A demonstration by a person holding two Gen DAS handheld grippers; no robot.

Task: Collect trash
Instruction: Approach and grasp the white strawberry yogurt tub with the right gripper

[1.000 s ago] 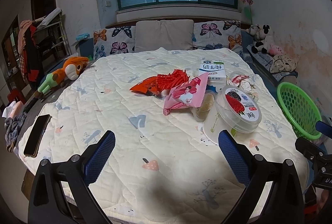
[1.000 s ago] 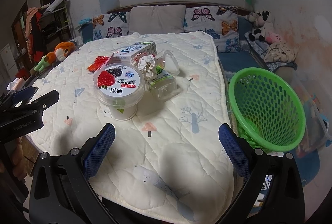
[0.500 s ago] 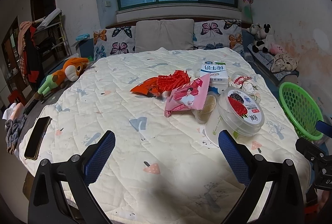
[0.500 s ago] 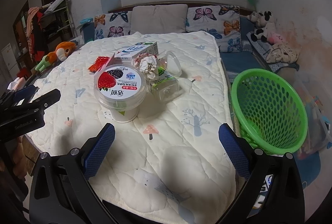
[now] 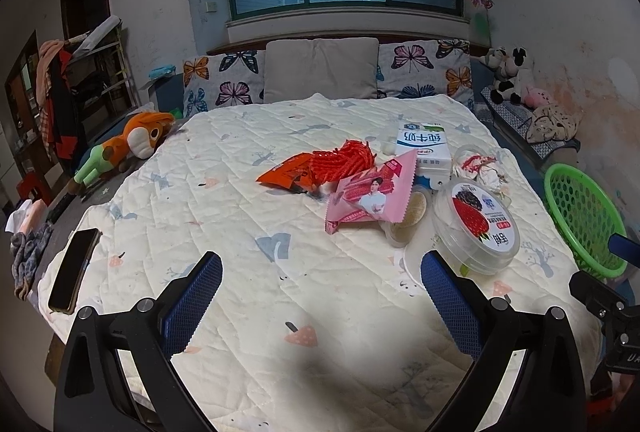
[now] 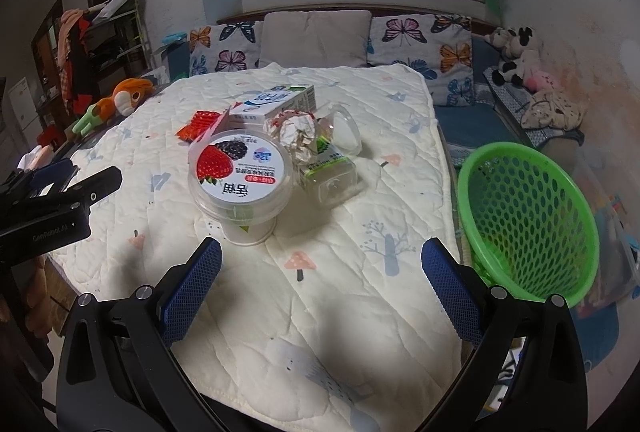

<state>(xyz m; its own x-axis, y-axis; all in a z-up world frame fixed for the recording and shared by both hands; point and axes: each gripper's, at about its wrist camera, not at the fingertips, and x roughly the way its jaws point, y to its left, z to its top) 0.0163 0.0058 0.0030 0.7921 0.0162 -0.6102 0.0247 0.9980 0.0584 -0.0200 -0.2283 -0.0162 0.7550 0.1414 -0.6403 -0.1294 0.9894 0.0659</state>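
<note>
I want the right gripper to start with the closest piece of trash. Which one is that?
The yogurt cup with the strawberry lid: it stands just ahead of the right gripper, nearer than the other trash.

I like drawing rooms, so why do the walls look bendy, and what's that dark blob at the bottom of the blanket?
Left wrist view: the fisheye lens curves the walls, and a soft shadow falls on the white quilted blanket. Right wrist view: same bending, and the round green plastic basket looks stretched.
</note>
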